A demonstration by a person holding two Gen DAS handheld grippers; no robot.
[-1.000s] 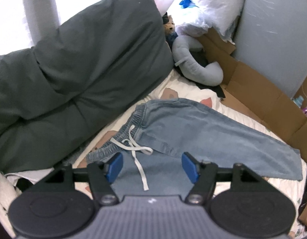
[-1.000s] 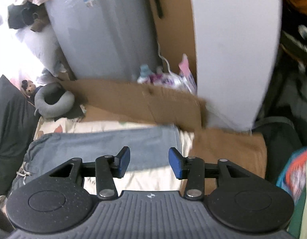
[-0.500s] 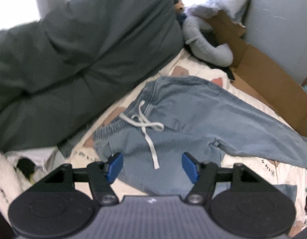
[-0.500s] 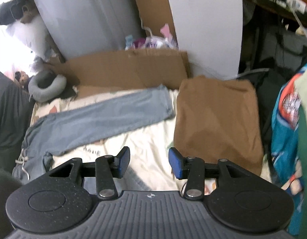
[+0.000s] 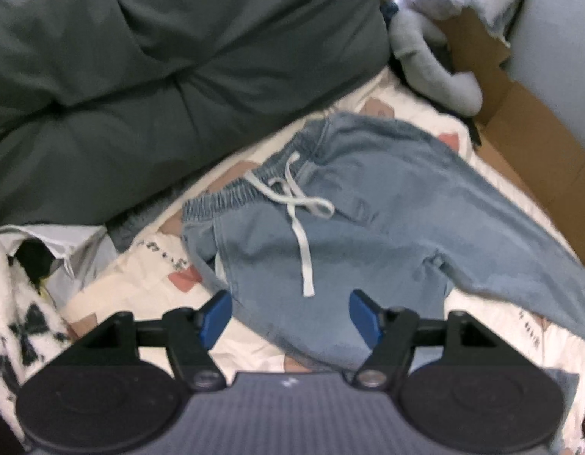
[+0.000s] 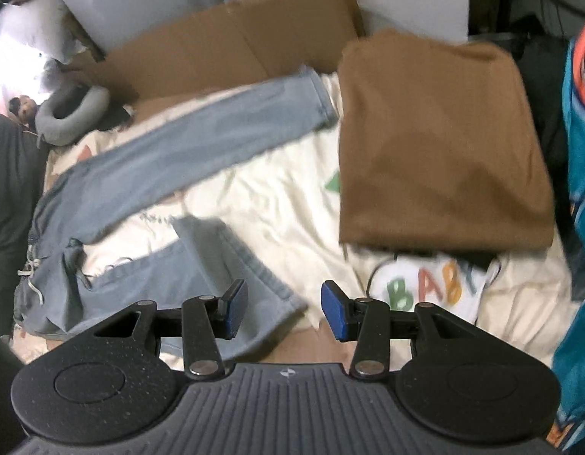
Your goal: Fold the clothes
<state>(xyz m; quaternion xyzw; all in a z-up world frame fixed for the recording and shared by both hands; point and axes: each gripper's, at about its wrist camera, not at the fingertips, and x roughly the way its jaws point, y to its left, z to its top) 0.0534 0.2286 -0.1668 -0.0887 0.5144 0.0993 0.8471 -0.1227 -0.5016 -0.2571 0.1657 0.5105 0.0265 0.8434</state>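
Light blue denim pants (image 5: pixel 368 223) lie spread on a cream printed bedsheet (image 5: pixel 140 288), with an elastic waistband and a white drawstring (image 5: pixel 300 227). My left gripper (image 5: pixel 290 320) hovers open above the hip area, nothing between its blue pads. In the right wrist view the same pants (image 6: pixel 186 151) stretch one leg toward the far right, while the other leg (image 6: pixel 231 265) bends toward me. My right gripper (image 6: pixel 284 313) is open just over that near leg's hem.
A dark grey duvet (image 5: pixel 140 76) fills the left. A grey neck pillow (image 5: pixel 436 72) and cardboard (image 6: pixel 231 45) lie at the back. A folded brown garment (image 6: pixel 436 144) rests on the right over a white "BABY" cloth (image 6: pixel 425 288). Teal clothing (image 6: pixel 580 189) hangs at the right edge.
Both grippers have pulled back and tilted down toward the bed. More of the pants now shows, including the near leg under the right gripper. Both grippers stayed open.
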